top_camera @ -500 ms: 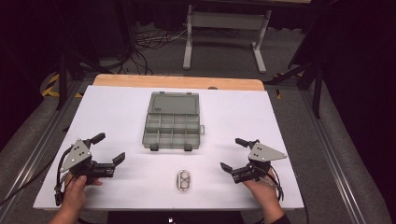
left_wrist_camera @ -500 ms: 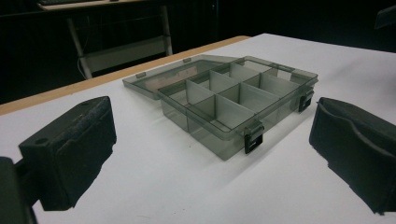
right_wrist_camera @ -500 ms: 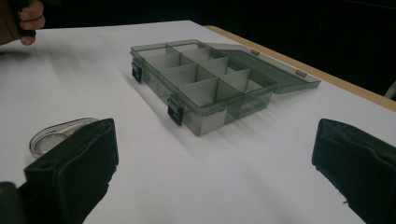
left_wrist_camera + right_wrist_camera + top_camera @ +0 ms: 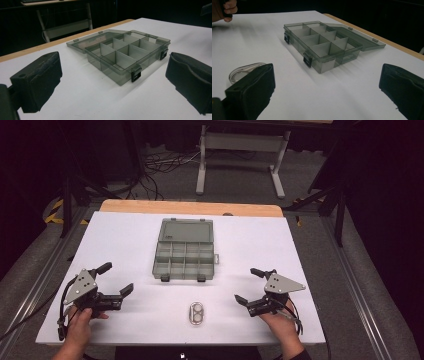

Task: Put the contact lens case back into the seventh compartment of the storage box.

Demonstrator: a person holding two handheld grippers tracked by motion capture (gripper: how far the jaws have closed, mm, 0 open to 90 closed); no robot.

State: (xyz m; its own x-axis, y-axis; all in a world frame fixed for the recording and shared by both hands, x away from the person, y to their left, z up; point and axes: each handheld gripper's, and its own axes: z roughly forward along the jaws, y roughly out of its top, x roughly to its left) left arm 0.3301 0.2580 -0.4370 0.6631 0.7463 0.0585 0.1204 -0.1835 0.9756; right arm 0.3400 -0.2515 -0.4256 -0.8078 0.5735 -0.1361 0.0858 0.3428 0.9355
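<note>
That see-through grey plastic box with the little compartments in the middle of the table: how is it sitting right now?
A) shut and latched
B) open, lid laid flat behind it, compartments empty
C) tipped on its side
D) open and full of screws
B: the translucent grey plastic compartment box has its lid folded back flat on the white table, and every compartment looks empty.

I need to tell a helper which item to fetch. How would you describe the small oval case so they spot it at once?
Start at the white table and find the open grey organiser box in its middle. Nearer the person, between the two tongs, lies the small clear oval case, flat, with two round wells inside.
</note>
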